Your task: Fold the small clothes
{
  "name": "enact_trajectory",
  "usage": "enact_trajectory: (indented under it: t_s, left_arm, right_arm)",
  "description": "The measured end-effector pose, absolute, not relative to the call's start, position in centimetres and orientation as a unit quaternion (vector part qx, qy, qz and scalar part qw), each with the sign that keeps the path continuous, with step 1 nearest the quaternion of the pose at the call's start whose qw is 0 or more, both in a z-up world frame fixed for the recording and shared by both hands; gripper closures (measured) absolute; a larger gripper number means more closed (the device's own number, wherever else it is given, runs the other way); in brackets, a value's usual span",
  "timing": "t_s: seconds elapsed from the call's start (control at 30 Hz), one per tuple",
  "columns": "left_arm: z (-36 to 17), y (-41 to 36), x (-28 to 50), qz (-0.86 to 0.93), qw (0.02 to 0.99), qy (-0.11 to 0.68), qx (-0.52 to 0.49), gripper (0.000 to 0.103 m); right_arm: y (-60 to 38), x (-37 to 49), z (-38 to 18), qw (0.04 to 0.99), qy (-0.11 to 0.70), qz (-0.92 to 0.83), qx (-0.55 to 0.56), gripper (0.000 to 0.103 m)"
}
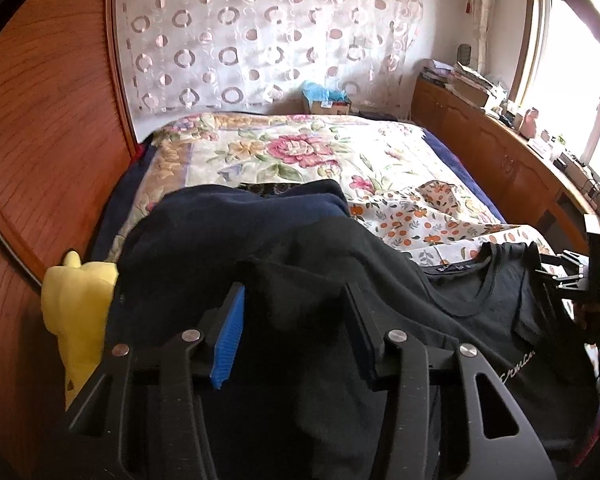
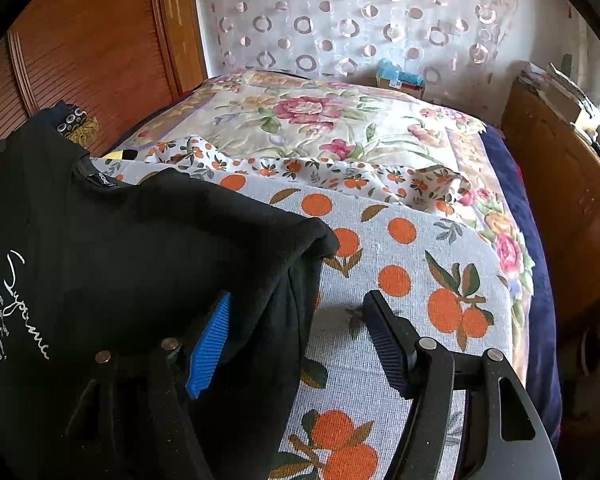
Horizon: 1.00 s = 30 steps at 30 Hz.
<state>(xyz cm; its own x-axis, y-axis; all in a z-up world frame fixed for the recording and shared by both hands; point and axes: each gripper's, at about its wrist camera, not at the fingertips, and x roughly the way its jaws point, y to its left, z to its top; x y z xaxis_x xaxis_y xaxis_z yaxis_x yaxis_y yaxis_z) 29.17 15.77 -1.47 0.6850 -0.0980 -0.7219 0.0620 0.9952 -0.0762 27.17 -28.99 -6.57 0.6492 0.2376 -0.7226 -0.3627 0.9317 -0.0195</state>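
A black T-shirt with white script lies on the bed, its neck hole facing up. My left gripper stands over the shirt's left part, its blue pads apart. A raised fold of black cloth fills the gap between them, and the left pad's face is bare. In the right wrist view the black T-shirt drapes over the left finger of my right gripper, whose jaws stand wide open with nothing pinched. The right gripper also shows at the shirt's right shoulder.
A white cloth with orange fruit print lies under and beyond the shirt on the floral bedspread. A navy garment lies behind the shirt, a yellow item to its left. A wooden wardrobe and a cabinet flank the bed.
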Motion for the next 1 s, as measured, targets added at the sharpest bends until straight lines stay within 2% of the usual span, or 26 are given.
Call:
enact_trajectory:
  t_s: [0.07, 0.13, 0.17, 0.2, 0.23, 0.27, 0.4, 0.43, 0.47, 0.53, 0.7, 1.0]
  left_arm:
    - [-1.6, 15.7, 29.3, -0.051, 0.916, 0.396, -0.031, 0.055]
    - [-1.6, 15.7, 29.1, -0.061, 0.917, 0.392, -0.036, 0.063]
    - [-1.5, 15.5, 28.9, -0.068, 0.918, 0.389, -0.036, 0.072]
    - [-1.5, 15.4, 28.6, -0.073, 0.919, 0.386, -0.034, 0.087]
    - [-1.3, 15.2, 28.3, -0.078, 0.92, 0.382, -0.03, 0.095]
    - [-1.1, 14.9, 27.9, -0.082, 0.923, 0.375, -0.025, 0.098]
    - [0.1, 12.9, 26.0, -0.097, 0.93, 0.355, -0.001, 0.099]
    - [0.5, 12.5, 25.4, -0.102, 0.931, 0.35, 0.006, 0.099]
    - [0.8, 11.9, 24.8, -0.106, 0.933, 0.343, 0.01, 0.099]
    - [1.6, 11.0, 23.4, -0.117, 0.937, 0.33, 0.012, 0.1]
    - [3.1, 9.5, 18.5, -0.14, 0.945, 0.296, 0.01, 0.1]
    - [3.7, 9.4, 10.8, -0.137, 0.954, 0.265, 0.011, 0.1]
  right_arm:
    - [-29.1, 27.2, -6.6, 0.905, 0.384, 0.165, -0.081, 0.033]
    - [-29.1, 27.2, -6.7, 0.905, 0.385, 0.165, -0.081, 0.033]
    - [-29.0, 27.2, -6.7, 0.905, 0.384, 0.164, -0.082, 0.033]
    - [-29.0, 27.2, -6.7, 0.905, 0.384, 0.164, -0.082, 0.033]
    - [-29.0, 27.2, -6.7, 0.905, 0.384, 0.164, -0.083, 0.033]
    - [-29.0, 27.2, -6.7, 0.905, 0.384, 0.164, -0.082, 0.033]
    - [-28.8, 27.1, -6.7, 0.906, 0.383, 0.16, -0.081, 0.035]
    - [-28.7, 27.0, -6.6, 0.907, 0.38, 0.165, -0.08, 0.049]
    - [-28.5, 26.9, -6.5, 0.906, 0.378, 0.174, -0.079, 0.075]
    - [-27.8, 26.4, -6.4, 0.902, 0.38, 0.187, -0.085, 0.091]
    - [-28.2, 22.7, -3.6, 0.927, 0.318, 0.19, -0.063, 0.094]
    - [-30.4, 10.4, 1.1, 0.954, 0.218, 0.202, -0.049, 0.095]
